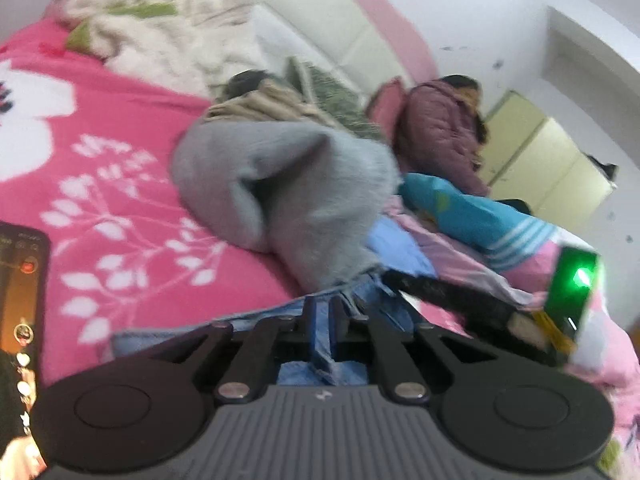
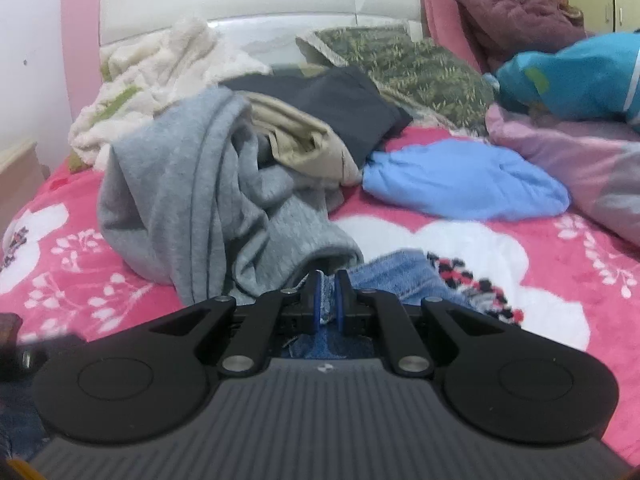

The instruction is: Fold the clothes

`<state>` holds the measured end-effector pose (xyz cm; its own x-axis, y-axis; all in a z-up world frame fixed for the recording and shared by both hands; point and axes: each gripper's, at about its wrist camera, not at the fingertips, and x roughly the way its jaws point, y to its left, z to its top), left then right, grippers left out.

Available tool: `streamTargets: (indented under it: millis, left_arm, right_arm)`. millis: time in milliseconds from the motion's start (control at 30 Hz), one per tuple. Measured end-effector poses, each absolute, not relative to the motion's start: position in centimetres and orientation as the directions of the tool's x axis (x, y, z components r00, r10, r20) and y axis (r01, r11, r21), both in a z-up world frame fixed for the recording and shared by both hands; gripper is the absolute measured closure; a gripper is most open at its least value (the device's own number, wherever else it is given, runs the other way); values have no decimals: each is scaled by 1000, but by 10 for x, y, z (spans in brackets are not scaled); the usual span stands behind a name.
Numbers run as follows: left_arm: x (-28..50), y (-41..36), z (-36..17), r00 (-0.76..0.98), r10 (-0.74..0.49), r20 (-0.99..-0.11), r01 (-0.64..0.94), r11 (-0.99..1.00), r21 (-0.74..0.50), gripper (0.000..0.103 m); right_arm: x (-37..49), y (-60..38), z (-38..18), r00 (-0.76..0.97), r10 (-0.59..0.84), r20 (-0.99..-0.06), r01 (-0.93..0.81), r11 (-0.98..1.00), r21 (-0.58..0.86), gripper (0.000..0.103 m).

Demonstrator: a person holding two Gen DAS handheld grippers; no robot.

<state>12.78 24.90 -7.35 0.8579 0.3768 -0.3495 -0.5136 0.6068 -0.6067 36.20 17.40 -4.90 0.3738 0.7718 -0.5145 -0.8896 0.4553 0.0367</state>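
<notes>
Both pairs of fingers are pinching the same blue denim jeans (image 2: pixel 396 276). Left fingers (image 1: pixel 322 312) squeeze a strip of the denim tight. Right fingers (image 2: pixel 327 294) squeeze another bit of it. The jeans lie on the pink bed blanket with white flowers (image 2: pixel 560 280), just beside a crumpled grey knit sweater (image 2: pixel 180 200). A light blue cloth (image 2: pixel 460 184) lies farther back on the bed.

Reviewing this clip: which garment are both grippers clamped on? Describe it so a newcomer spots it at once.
Start from the pink floral blanket covering the bed. At its near edge, in front of the heaped grey sweater, lie the blue jeans. They are the only faded denim with a frayed edge, pinched by the right gripper and the left gripper.
</notes>
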Motion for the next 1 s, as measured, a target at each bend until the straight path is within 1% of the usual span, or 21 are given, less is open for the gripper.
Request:
streamTargets:
  millis: [67, 133, 267, 367, 433, 533, 600, 667, 700, 733, 767, 900, 1000]
  left_arm:
    - [126, 241, -70, 866, 382, -324, -500, 634, -590, 93]
    - [128, 236, -69, 870, 376, -320, -494, 650, -578, 92]
    - [134, 234, -73, 862, 357, -359, -506, 653, -563, 91]
    - [139, 236, -78, 848, 354, -395, -527, 646, -552, 87]
    - [142, 241, -83, 831, 346, -435, -549, 630, -549, 87]
    - [145, 245, -89, 814, 337, -474, -572, 610, -548, 87]
    - [143, 244, -88, 814, 345, -467, -573, 610, -547, 87]
    - [142, 244, -87, 813, 357, -460, -576, 610, -544, 87]
    - [141, 244, -86, 812, 363, -457, -578, 610, -543, 87]
    - [140, 244, -85, 811, 369, -453, -580, 609, -541, 87]
    - [141, 245, -85, 809, 371, -456, -583, 606, -541, 87]
    - [143, 247, -85, 802, 374, -466, -592, 601, -537, 86]
    - [144, 246, -85, 801, 376, -466, -593, 607, -529, 85]
  right_arm:
    - [364, 176, -42, 378, 782, -496, -890, 454, 36, 102]
    - [367, 180, -49, 378, 773, -510, -890, 455, 30, 102]
    - [372, 189, -67, 374, 750, -546, -888, 460, 23, 102]
    - [375, 192, -84, 365, 742, -562, -880, 473, 52, 102]
    - [377, 191, -85, 354, 747, -562, -877, 475, 78, 102]
    - [378, 188, -79, 337, 745, -576, -874, 475, 103, 98]
    - [376, 184, -69, 334, 738, -587, -871, 479, 106, 89]
    - [371, 171, -55, 333, 752, -569, -873, 474, 115, 73]
    - [367, 162, -47, 340, 760, -554, -873, 474, 115, 69]
    - [363, 151, -40, 349, 762, -545, -870, 480, 113, 61]
    - [358, 140, -32, 360, 762, -538, -866, 487, 111, 59]
    - [339, 89, -5, 398, 750, -529, -838, 531, 122, 59]
    - [320, 46, 11, 422, 729, -538, -806, 574, 145, 59]
